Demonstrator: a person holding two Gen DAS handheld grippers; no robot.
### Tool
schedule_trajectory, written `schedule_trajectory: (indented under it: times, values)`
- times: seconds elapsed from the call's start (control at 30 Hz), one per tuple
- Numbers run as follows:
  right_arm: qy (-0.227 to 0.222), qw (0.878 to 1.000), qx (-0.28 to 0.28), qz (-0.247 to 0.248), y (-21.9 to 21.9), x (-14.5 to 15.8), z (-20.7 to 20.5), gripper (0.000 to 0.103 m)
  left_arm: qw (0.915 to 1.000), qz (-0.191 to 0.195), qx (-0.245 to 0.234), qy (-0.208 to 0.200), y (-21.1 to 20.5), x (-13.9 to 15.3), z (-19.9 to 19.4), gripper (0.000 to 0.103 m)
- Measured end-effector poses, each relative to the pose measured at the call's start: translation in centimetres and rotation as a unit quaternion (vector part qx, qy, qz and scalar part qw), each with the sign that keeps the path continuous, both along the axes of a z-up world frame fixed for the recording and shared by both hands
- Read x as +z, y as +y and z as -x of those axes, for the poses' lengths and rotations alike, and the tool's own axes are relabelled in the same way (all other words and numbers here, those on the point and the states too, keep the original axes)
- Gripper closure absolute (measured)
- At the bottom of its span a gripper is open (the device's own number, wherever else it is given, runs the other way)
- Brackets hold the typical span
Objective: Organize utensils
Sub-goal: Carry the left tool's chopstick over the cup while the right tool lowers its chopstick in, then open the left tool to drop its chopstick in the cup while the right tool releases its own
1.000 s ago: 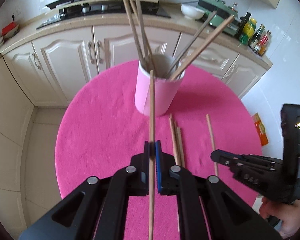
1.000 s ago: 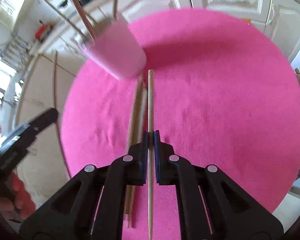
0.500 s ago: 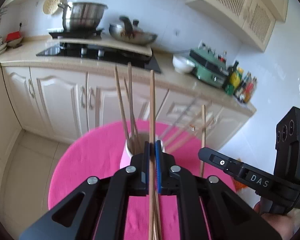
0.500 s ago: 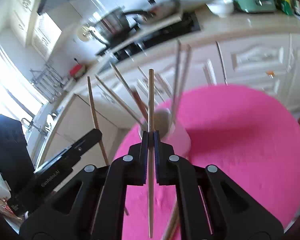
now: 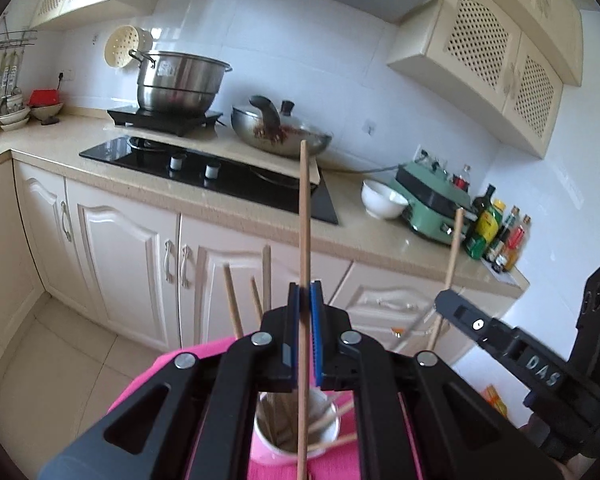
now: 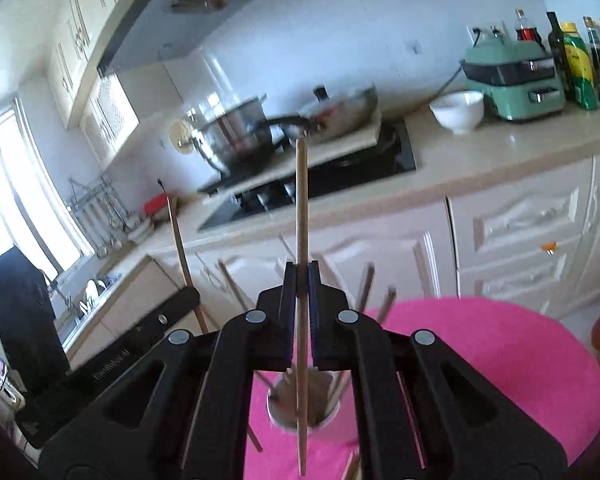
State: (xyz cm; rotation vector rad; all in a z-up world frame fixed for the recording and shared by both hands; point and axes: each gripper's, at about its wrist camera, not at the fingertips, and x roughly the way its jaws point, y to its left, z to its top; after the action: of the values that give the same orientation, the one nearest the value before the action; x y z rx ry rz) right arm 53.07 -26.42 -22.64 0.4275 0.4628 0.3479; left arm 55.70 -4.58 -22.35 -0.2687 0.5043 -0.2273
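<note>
Now each of my jaws is clamped on a pale wooden chopstick, left gripper (image 5: 305,300) and right gripper (image 6: 301,280), both sticks upright above the white cup (image 5: 328,436) of chopsticks.

Both chopsticks (image 5: 304,220) (image 6: 301,208) lifted — now above the cup (image 5: 296,440).

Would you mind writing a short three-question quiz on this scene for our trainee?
1. True or false: each claw is shut on a chopstick.
2. What stands just below the left claw? A) white bowl B) cup of chopsticks C) steel pot
3. What colour is the cloth on the table?

Key:
1. True. The left claw grips a chopstick and the right claw grips another chopstick.
2. B, the cup.
3. Pink, see the cloth.
</note>
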Motion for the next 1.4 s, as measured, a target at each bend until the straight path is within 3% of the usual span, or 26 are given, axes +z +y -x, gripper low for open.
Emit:
schedule_trajectory:
  times: [0.53,0.83,1.23,1.4]
  values:
    - [-0.045,0.999,0.019,0.021,1.2,-1.8,-3.0,0.097,0.9999,-0.007,0.006,-0.008,-1.6,-3.9,-3.0,0.097]
    - [-0.042,0.997,0.04,0.05,2.1,-2.8,-3.0,0.097,0.9995,-0.026,0.002,0.019,-1.6,-5.4,-1.2,0.097]
    - [-0.017,0.996,0.045,0.079,1.6,-3.0,0.2,0.097,0.9967,-0.064,-0.007,0.049,-1.3,-5.8,1.0,0.097]
    - [-0.012,0.995,0.044,0.087,1.9,-2.8,1.2,0.097,0.9939,-0.072,-0.021,0.082,-1.3,-6.6,1.9,0.097]
